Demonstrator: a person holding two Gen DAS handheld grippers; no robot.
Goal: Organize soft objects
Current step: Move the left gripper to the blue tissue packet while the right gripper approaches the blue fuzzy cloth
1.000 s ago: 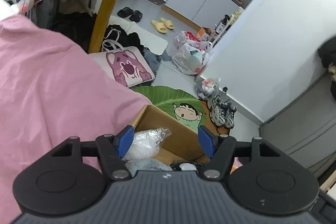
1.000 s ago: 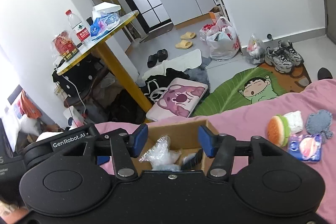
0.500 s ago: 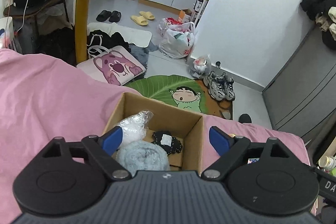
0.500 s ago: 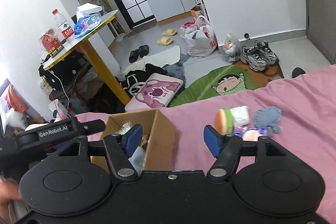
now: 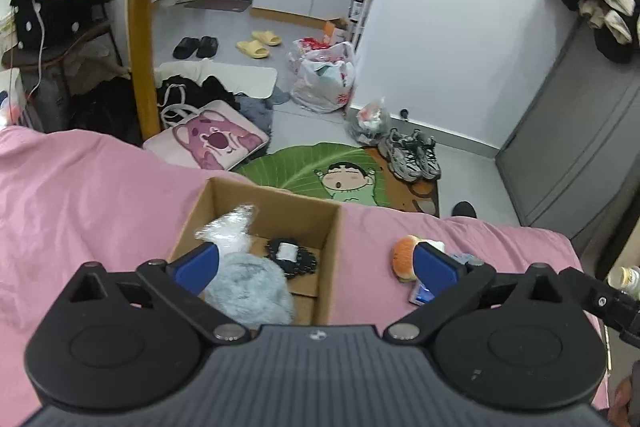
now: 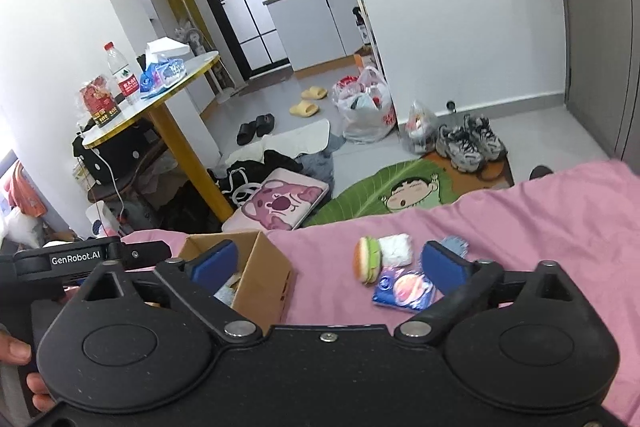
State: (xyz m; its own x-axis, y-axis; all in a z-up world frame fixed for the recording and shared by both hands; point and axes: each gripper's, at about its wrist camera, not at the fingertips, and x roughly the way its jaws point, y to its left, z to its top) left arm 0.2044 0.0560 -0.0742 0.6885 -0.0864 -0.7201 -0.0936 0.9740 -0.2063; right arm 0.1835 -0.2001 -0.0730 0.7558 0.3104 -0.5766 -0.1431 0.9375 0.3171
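Note:
A cardboard box (image 5: 332,251) (image 6: 266,281) sits on the pink bedsheet (image 5: 80,207). Inside it lie a fluffy grey-blue piece (image 5: 252,287), a crinkled clear plastic bag (image 5: 228,227) and a black-and-white knitted piece (image 5: 290,253). To the box's right on the sheet lie a burger plush (image 6: 366,259), a white folded cloth (image 6: 396,249), a blue knitted piece (image 6: 456,243) and a blue-and-pink packet (image 6: 404,289). My left gripper (image 5: 316,263) hangs open just above the box. My right gripper (image 6: 328,261) stands open and holds nothing, between the box and the plush pile.
Beyond the bed's edge, the floor holds a green cartoon rug (image 5: 320,171), a pink bear bag (image 5: 208,141), sneakers (image 5: 410,153), plastic bags (image 5: 324,79) and slippers. A yellow-legged table (image 6: 176,131) stands at left. A grey cabinet (image 5: 580,131) stands at right.
Both grippers have opened wider and drawn back from the box. The right one has swung right, bringing the plush pile into view; the left view now shows the whole box interior.

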